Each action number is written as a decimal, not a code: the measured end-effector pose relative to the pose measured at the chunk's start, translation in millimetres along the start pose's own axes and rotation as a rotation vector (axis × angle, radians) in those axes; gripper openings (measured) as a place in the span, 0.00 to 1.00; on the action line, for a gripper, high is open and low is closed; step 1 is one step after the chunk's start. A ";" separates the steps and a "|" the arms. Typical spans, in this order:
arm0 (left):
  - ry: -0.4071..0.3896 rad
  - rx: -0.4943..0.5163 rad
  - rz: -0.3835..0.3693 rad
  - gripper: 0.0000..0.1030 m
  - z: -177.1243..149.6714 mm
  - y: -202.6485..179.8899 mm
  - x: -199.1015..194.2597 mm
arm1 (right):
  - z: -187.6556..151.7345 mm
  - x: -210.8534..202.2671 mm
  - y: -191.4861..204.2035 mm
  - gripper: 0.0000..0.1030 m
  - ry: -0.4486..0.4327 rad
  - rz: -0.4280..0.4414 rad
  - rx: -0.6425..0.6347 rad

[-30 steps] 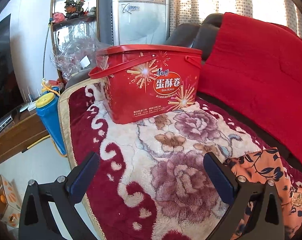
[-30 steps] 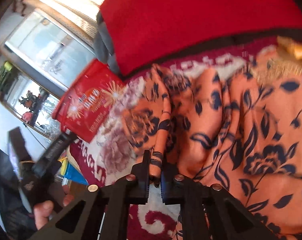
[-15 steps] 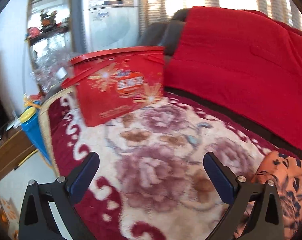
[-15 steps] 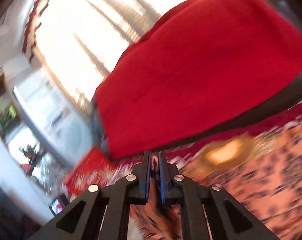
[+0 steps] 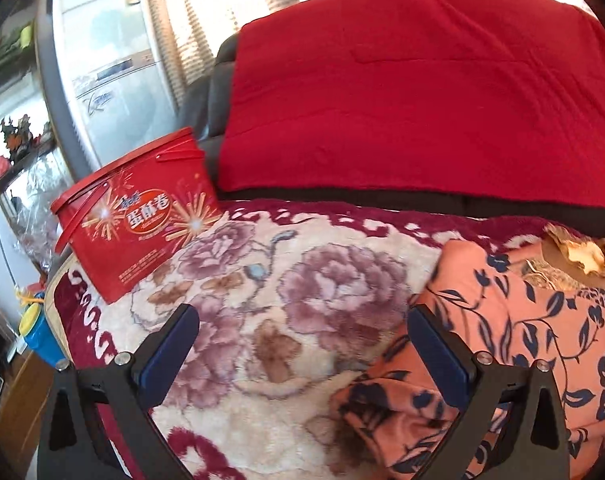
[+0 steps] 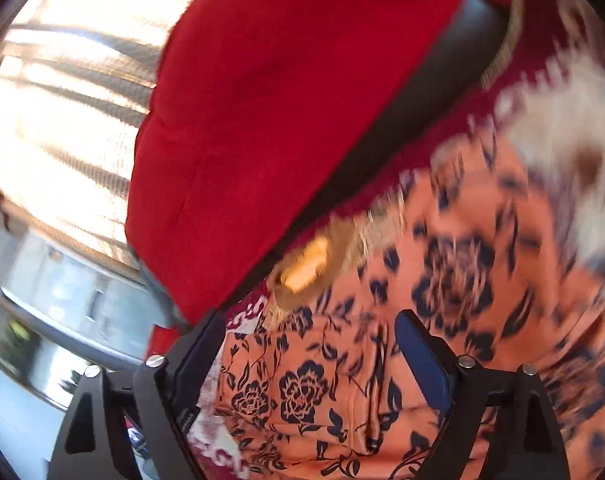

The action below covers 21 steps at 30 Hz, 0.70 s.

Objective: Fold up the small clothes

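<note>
Orange floral garment (image 5: 534, 332) lies spread on the plush flowered blanket (image 5: 286, 292) that covers the sofa seat, toward the seat's right side in the left wrist view. Its neckline, with a tan lining (image 5: 574, 256), sits near the seat's back edge. A bunched fold of the cloth reaches toward the blanket's front edge.

Left gripper (image 5: 302, 344): jaws spread wide, nothing between them but bare blanket. Its right finger stands at the garment's left edge; contact cannot be told.

Right gripper (image 6: 310, 352): released. Its jaws have just been opening and stand wide, pads clear of the cloth. A folded part of the garment (image 6: 302, 384) lies below and between them, not clamped. This view is motion-blurred, so fine detail is unclear.

Red tin (image 5: 138, 220) with a handle stands at the seat's back left corner, lid on; contents not visible. It bears a firework print and an oval label.

Red throw (image 5: 422, 92) hangs over the sofa back. Blue jug (image 5: 38, 332) with a yellow cap stands off the seat's left edge.
</note>
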State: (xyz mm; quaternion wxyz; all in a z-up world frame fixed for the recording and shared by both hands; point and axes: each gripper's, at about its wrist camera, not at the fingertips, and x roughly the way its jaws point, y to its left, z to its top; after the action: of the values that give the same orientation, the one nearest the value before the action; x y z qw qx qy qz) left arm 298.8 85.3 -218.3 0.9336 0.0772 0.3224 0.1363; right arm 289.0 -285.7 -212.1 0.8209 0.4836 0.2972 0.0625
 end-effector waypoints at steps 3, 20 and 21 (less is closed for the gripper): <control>0.007 -0.001 -0.016 1.00 -1.9 -5.4 -1.1 | -3.6 26.6 -8.8 0.85 0.091 -0.027 0.023; 0.014 -0.059 0.027 1.00 1.9 -0.2 4.1 | -44.6 61.3 51.7 0.07 0.063 -0.181 -0.304; 0.014 -0.058 0.030 1.00 1.9 -0.4 4.3 | -40.5 53.4 56.4 0.07 0.016 -0.185 -0.317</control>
State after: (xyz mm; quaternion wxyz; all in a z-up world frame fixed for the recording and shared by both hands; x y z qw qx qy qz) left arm 303.3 86.1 -219.5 0.9311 0.0539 0.3234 0.1601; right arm 320.8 -204.6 -202.4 0.8866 0.3184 0.3336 0.0366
